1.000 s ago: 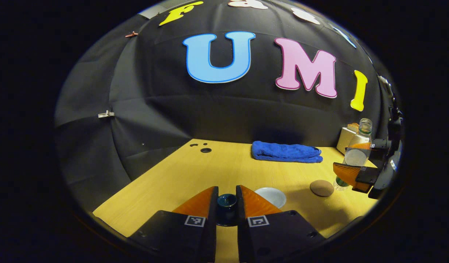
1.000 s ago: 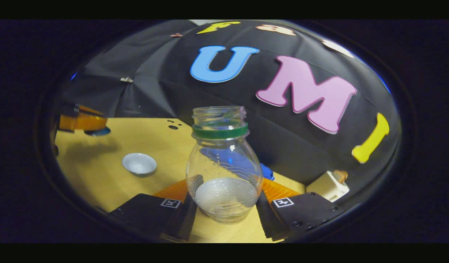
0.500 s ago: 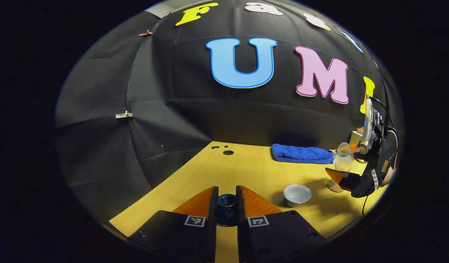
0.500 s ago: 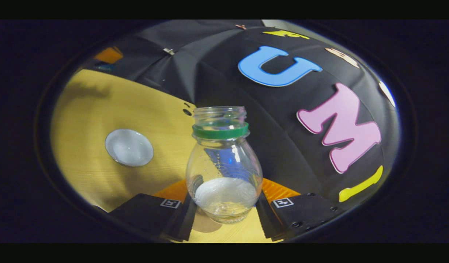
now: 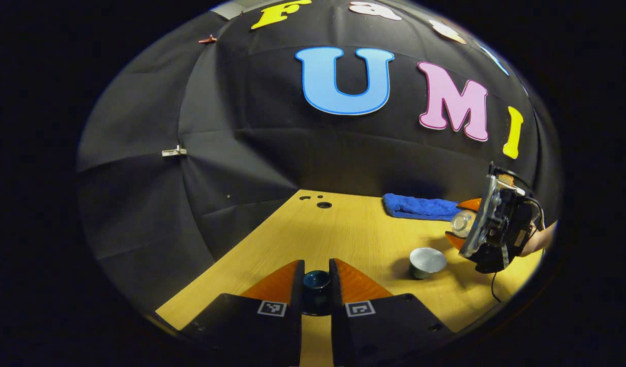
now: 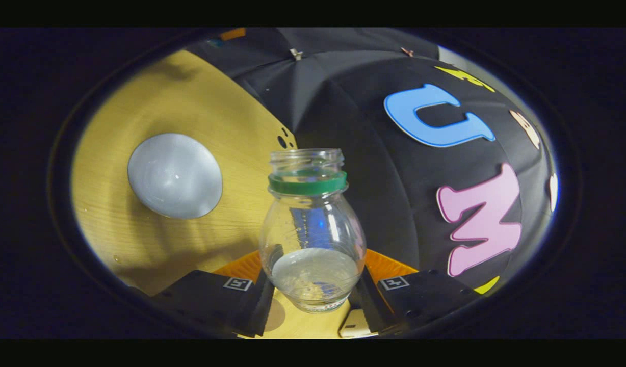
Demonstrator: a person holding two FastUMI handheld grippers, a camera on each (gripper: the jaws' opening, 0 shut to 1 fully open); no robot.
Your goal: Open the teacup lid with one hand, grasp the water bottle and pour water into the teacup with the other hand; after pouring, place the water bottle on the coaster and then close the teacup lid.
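The wooden table [image 5: 343, 229] carries a blue towel [image 5: 420, 206] at its far edge in the left gripper view. The right gripper [image 6: 313, 285] clamps the water bottle [image 6: 313, 229] — tilted beside the open teacup [image 6: 174, 176]. The left gripper [image 5: 316, 285] pinches the dark teacup lid [image 5: 316, 280] — left of the cup.

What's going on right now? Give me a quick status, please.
Left gripper shut on the dark lid, held off the cup. Right gripper shut on the bottle, tilting toward the open cup. Nothing between them.

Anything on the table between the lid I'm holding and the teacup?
No: in the left gripper view, bare wooden table runs from the lid in the left gripper to the teacup.
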